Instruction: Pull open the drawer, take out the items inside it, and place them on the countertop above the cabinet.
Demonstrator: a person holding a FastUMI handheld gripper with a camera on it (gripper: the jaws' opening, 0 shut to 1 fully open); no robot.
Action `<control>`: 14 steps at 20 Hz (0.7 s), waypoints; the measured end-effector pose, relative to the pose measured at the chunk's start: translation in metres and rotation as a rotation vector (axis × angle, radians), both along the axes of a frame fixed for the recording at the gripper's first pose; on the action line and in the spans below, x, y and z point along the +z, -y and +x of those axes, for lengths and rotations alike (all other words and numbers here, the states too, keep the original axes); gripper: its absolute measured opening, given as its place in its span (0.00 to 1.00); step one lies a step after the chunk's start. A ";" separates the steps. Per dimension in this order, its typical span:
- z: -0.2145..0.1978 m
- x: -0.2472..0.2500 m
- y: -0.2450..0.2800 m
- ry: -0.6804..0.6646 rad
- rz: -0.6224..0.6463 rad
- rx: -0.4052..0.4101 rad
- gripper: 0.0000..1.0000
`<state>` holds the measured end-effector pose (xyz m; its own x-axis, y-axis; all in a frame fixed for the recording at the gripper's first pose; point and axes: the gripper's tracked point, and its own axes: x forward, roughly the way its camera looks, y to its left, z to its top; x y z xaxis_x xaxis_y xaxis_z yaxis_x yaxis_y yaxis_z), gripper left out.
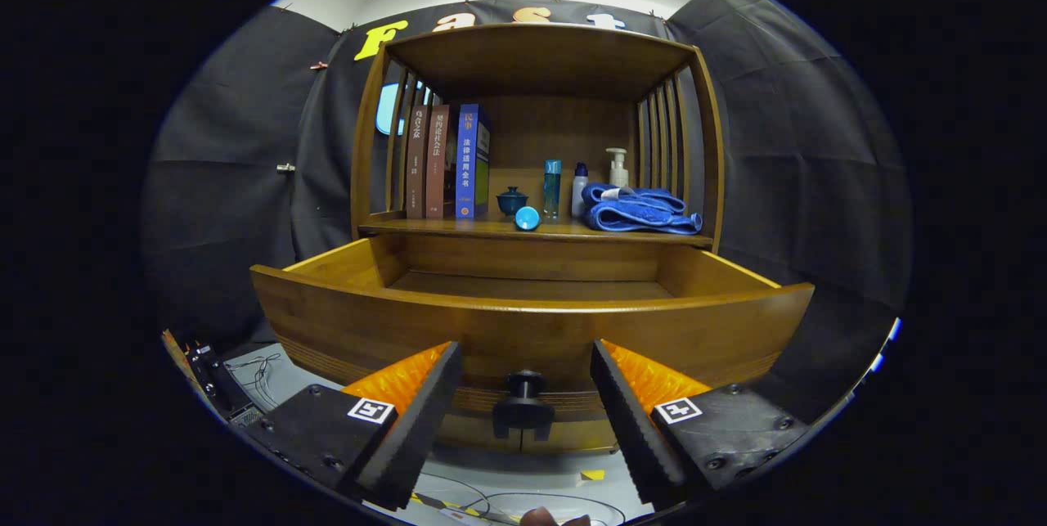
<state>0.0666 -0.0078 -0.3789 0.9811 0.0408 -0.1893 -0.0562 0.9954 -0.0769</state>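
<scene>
**Inspector:** Presently, the drawer (532, 321) stands pulled well out of the cabinet. First step looks complete. Where is the tool?

**Assistant:** The tool (523, 420) sits in front of the drawer face, its fingers spread wide and pinching nothing. The dark knob (523, 405) lies between them, touching neither.

**Inspector:** Contents of the drawer?

**Assistant:** The visible part of the drawer floor is bare wood. The front panel hides the nearest strip, so I cannot tell whether anything lies just behind it.

**Inspector:** And the bench above?

**Assistant:** The bench (442, 227) carries three upright books (448, 161) at the left, a small dark lidded cup (512, 200), a blue round item (527, 218) at the front edge, a tall blue bottle (552, 189), a white bottle (579, 189), a pump dispenser (617, 167) and a folded blue towel (638, 211) at the right.

**Inspector:** Judgement?

**Assistant:** Drawer open; removal appears largely or wholly done, since nothing shows inside. Which bench items came from the drawer cannot be established. Remaining: check the hidden front strip and clear anything found there.
</scene>
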 end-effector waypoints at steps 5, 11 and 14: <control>0.004 -0.018 0.006 -0.042 -0.019 -0.036 0.99; 0.006 -0.014 0.002 -0.032 -0.069 -0.044 0.99; 0.016 -0.008 0.000 -0.016 -0.087 -0.037 0.99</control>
<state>0.0827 -0.0078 -0.3872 0.9785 -0.0131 -0.2060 -0.0210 0.9865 -0.1626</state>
